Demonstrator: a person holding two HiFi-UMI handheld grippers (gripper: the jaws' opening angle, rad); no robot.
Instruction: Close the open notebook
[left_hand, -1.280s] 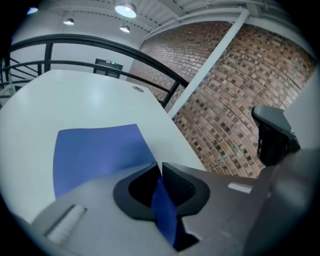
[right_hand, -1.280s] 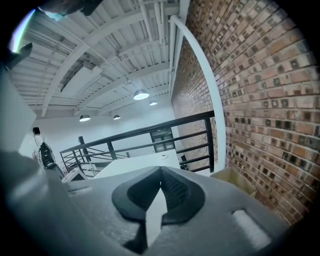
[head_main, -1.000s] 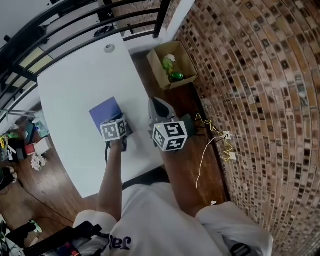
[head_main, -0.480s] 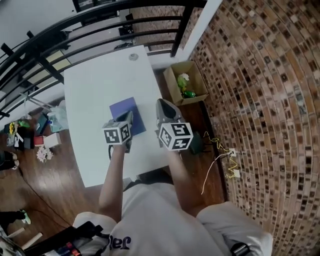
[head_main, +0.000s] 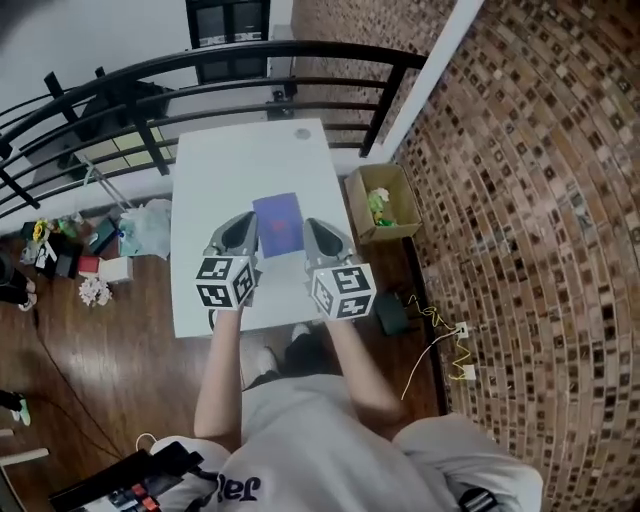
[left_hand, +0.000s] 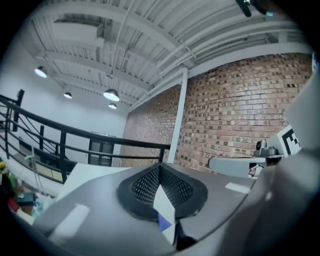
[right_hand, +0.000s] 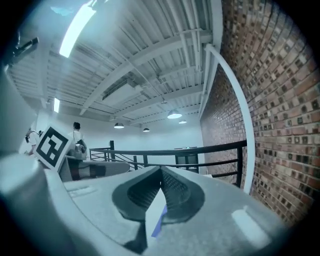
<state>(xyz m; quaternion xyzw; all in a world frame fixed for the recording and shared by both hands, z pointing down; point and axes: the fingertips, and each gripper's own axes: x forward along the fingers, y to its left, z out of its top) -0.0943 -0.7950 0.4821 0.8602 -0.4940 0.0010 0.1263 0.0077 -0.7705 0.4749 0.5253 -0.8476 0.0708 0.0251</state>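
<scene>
The purple notebook (head_main: 277, 224) lies closed and flat on the white table (head_main: 215, 170), near the middle. Both grippers are held up above the table's near part, side by side, pointing away from me. In the head view my left gripper (head_main: 242, 224) overlaps the notebook's left edge and my right gripper (head_main: 318, 230) its right edge. Neither touches it. The left gripper (left_hand: 160, 166) has its jaws together with nothing between them. The right gripper (right_hand: 161, 170) looks the same, shut and empty. A purple sliver of the notebook (right_hand: 158, 220) shows below the right gripper's jaws.
A black railing (head_main: 240, 60) runs behind the table. A brick wall (head_main: 520, 200) stands at the right, with an open cardboard box (head_main: 382, 205) on the wooden floor beside the table. Small clutter (head_main: 80, 255) lies on the floor at the left. A yellow cable (head_main: 440, 330) trails at the right.
Both grippers have risen off the table and come level beside each other. The left one has left the notebook. The head view has swung, so the table now sits centred.
</scene>
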